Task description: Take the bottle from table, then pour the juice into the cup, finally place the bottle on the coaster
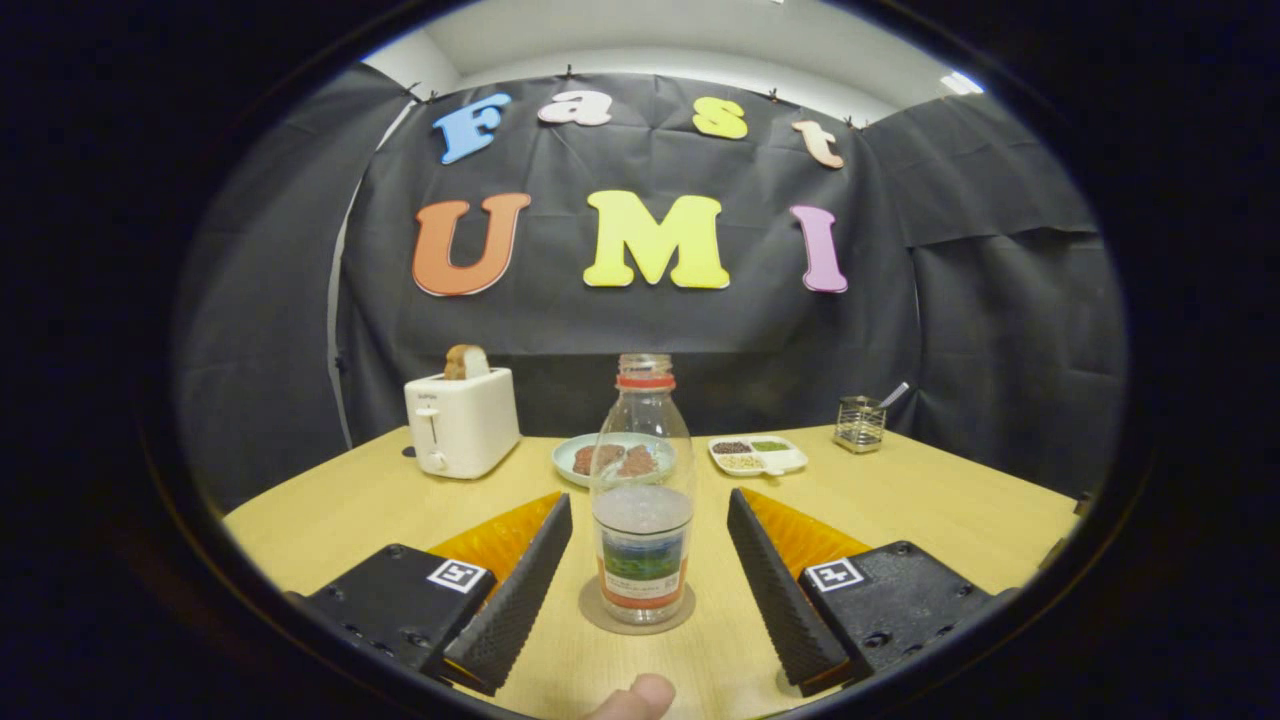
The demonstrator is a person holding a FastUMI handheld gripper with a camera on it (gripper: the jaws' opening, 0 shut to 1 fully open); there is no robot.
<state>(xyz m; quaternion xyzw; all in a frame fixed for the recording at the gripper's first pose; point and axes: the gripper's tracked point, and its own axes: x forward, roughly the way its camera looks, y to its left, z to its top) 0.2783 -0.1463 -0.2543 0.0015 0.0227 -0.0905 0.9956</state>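
A clear glass bottle (642, 490) with a red neck ring and a picture label stands upright on a round coaster (637, 612) on the wooden table (930, 510). It has no cap and holds a little clear liquid. My gripper (648, 520) is open, one finger (520, 590) to the left of the bottle and the other finger (780, 590) to the right, each with a clear gap to the glass. The bottle sits between the fingertips. No cup can be seen.
Beyond the bottle stand a white toaster (463, 422) with a slice of bread, a pale plate (590, 458) with two brown pieces, a divided white dish (758, 455) and a wire holder (860, 423). A fingertip (635, 698) shows just behind the bottle.
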